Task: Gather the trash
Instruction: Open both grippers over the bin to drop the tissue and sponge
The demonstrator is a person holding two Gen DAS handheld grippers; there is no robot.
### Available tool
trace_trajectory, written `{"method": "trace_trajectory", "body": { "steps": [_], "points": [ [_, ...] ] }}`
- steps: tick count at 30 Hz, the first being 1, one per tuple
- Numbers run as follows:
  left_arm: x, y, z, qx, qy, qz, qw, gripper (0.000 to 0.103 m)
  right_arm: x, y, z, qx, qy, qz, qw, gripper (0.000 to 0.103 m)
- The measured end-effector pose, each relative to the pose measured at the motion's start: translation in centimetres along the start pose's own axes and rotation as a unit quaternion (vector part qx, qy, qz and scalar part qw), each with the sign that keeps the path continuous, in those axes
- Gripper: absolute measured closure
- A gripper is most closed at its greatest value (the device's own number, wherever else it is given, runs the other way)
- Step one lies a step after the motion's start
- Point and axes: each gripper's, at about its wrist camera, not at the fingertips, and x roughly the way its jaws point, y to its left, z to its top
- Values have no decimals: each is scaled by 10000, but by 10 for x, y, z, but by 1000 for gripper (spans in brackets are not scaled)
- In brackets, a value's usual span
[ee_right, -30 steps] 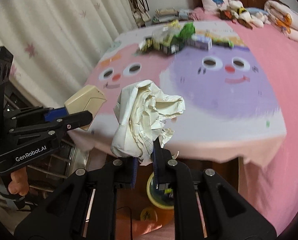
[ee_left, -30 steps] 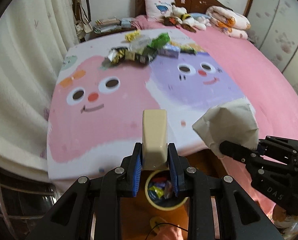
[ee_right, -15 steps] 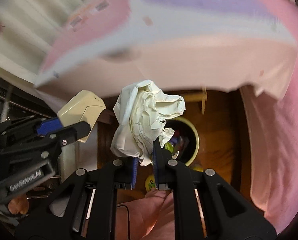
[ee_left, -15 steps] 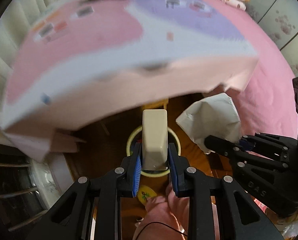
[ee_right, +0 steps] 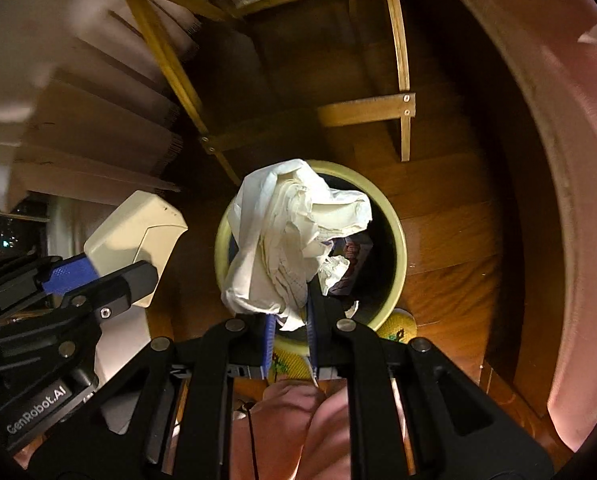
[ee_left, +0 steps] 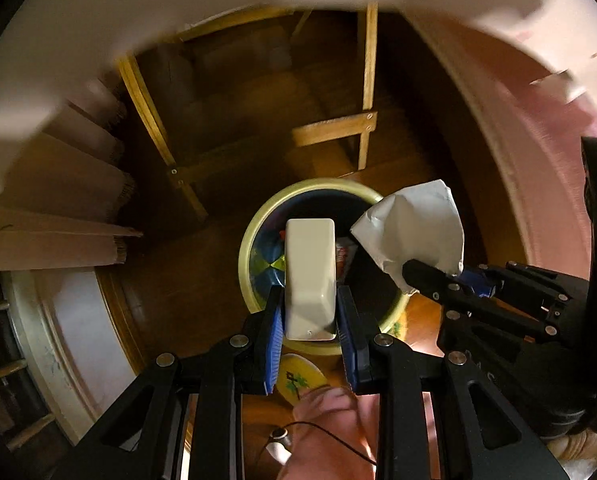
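My left gripper (ee_left: 309, 300) is shut on a cream box (ee_left: 309, 276), held right over a yellow-rimmed bin (ee_left: 245, 256) on the wooden floor. Colourful wrappers (ee_left: 268, 258) lie inside the bin. In the right wrist view my right gripper (ee_right: 291, 308) is shut on a crumpled white paper wad (ee_right: 290, 236), which hangs above the same bin (ee_right: 398, 240). The wad (ee_left: 416, 236) shows at the bin's right rim in the left wrist view. The cream box (ee_right: 136, 236) and left gripper (ee_right: 110, 284) appear left of the bin.
A wooden frame (ee_left: 330, 130) stands behind the bin under the overhanging bedsheet (ee_left: 178, 4). Pink bedding (ee_right: 574, 200) curves along the right. A yellow slipper (ee_left: 298, 378) and a person's pink sleeve (ee_right: 298, 428) lie just below the bin. Cardboard sheets (ee_left: 58, 200) sit left.
Both grippers swung down from the bed top to point at the floor. The box and the paper wad, still held, now hang over the bin.
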Motion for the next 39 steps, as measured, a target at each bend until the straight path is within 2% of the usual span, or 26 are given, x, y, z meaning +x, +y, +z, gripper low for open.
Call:
{"method": "trace_trajectory", "body": {
  "steps": [6,12,14,16,17,22,26,31,35,39],
  "points": [
    [44,-5,7,63,102,104,9999,78,35,-16,0,-26,131,-72,9999,92],
    [66,-5,9,123,15,236,9996,78,45,-25,-3,50,134,-47,9999,91],
    [67,-4,10,98,-6,232,9997,76,49,-24,0,85,147,-21,9999,85],
    [67,-3,10,79,34,282,9996,60,48,-26,0,107,131,-34,9999,79],
    [65,-3,11,75,51,303,9995,47,48,-26,0,104,116,-30,9999,73],
    [56,6,10,-26,-42,447,9990,30,38,-29,4,143,11,-42,9999,65],
    [38,12,9,-60,-185,563,9982,29,19,-27,7,190,-66,0,9998,63],
    [-4,12,6,-131,-338,541,9979,29,-18,-15,9,242,-165,31,9996,59],
    [-59,12,6,-173,-493,488,9974,29,-60,-2,10,230,-261,94,9994,58],
    [-127,11,7,-207,-753,407,9961,29,-120,20,12,165,-502,207,9984,57]
  ]
}}
